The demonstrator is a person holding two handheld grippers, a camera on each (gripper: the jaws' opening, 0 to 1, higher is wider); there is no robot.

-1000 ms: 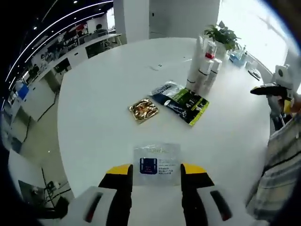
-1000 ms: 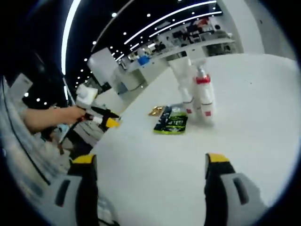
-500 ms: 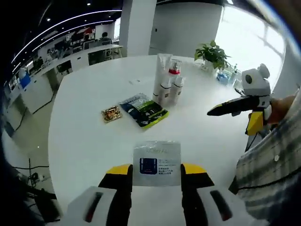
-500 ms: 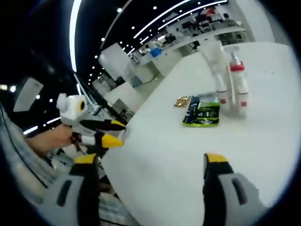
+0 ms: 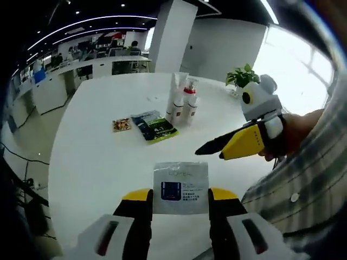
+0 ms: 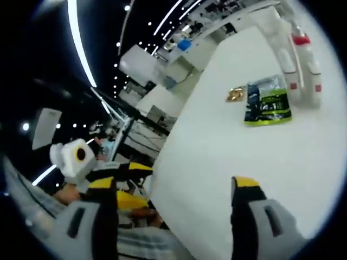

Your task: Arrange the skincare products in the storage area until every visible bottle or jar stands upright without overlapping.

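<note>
- The left gripper (image 5: 180, 196) has its yellow-tipped jaws pressed against both side edges of a flat white skincare sachet (image 5: 180, 180) with a dark blue label, holding it upright between them above the near edge of the white round table (image 5: 97, 157).
- Just right of those jaws, the right gripper (image 5: 227, 147) reaches in, held in a person's hand (image 5: 295, 135) beside a plaid sleeve (image 5: 303, 200).
- Farther ahead and slightly left of the sachet, a green and black pouch (image 5: 154, 125) lies flat on the table, with a small gold packet (image 5: 122, 125) just to its left.
- Beyond the pouch stand the white bottles (image 5: 181, 100), upright and close together, one with a red collar; a potted plant (image 5: 242, 78) sits farther right.
- In the right gripper view, the right gripper (image 6: 171, 187) has its jaws spread wide with nothing between them, over bare table (image 6: 227, 146).
- Far ahead to the upper right lie the pouch (image 6: 267, 103) and gold packet (image 6: 236, 94), and the bottles (image 6: 301, 54) stand past them.
- The left gripper (image 6: 116, 173) shows at the lower left, off the table edge.
</note>
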